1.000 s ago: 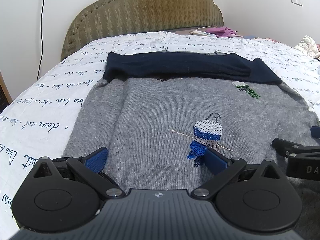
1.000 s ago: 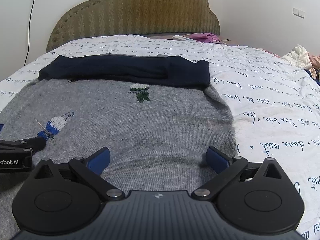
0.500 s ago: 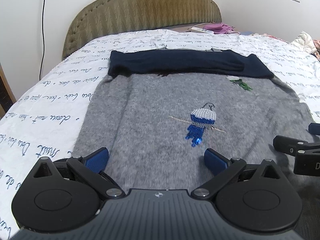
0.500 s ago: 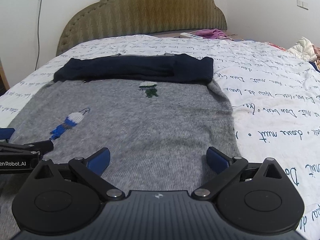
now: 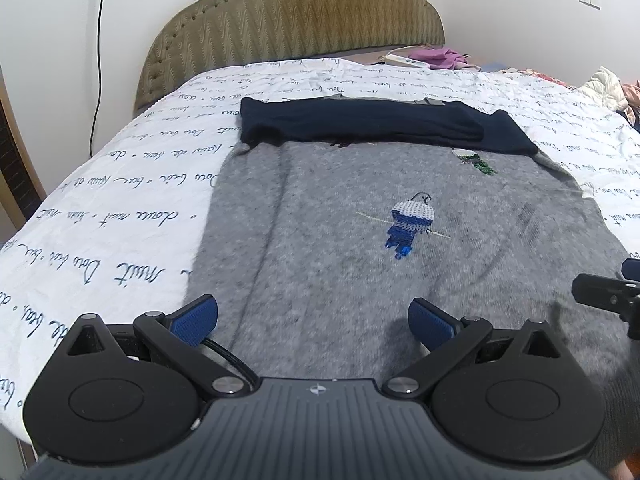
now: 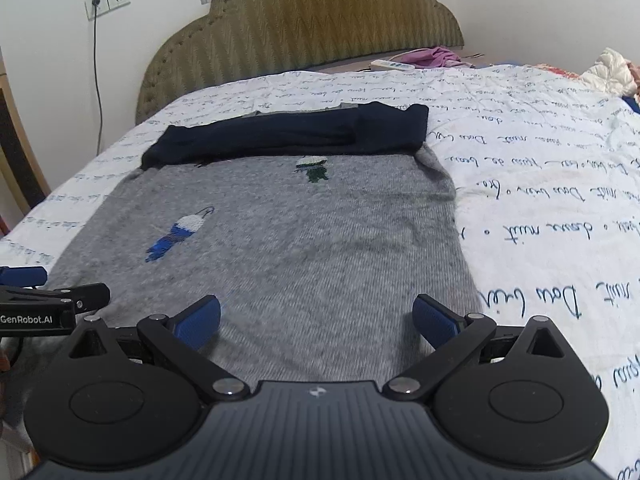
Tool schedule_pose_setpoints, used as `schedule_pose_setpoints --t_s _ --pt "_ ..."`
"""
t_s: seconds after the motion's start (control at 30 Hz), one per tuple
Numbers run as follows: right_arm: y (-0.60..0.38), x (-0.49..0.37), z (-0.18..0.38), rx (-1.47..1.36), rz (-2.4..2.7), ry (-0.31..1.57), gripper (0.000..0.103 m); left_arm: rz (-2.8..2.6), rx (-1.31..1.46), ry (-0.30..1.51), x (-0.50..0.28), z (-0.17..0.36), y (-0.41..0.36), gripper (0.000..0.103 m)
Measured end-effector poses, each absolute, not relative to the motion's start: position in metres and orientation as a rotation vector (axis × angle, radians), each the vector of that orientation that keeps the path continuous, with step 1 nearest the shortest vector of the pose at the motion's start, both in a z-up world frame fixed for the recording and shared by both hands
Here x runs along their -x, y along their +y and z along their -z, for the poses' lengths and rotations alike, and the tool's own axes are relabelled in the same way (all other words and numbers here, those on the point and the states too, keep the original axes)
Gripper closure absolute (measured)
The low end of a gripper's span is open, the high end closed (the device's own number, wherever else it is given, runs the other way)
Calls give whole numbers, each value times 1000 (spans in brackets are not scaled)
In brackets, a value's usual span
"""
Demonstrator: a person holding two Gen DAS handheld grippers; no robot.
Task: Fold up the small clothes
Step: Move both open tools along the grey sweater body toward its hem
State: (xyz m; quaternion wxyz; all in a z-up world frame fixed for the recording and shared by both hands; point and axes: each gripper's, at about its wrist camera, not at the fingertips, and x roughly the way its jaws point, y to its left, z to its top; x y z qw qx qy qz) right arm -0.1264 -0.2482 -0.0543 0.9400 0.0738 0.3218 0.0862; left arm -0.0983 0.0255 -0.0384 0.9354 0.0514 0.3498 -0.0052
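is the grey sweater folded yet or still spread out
Partly folded. The grey sweater has its body spread flat on the bed, and its navy sleeves lie folded across the top edge.

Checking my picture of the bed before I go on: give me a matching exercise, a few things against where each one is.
Things:
1. navy folded sleeves
2. blue bird motif
3. green motif
4. white power strip

Places:
A. near the middle of the grey sweater
B. beside the purple cloth, by the headboard
C. across the sweater's far end
D. on the grey knit, just below the navy band

Pairs: 1-C, 2-A, 3-D, 4-B
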Motion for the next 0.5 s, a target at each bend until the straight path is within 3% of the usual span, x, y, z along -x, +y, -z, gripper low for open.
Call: schedule_pose_setpoints --t_s 0.5 --pt "-286 160 49 -206 -178 639 0 25 38 752 135 28 108 1"
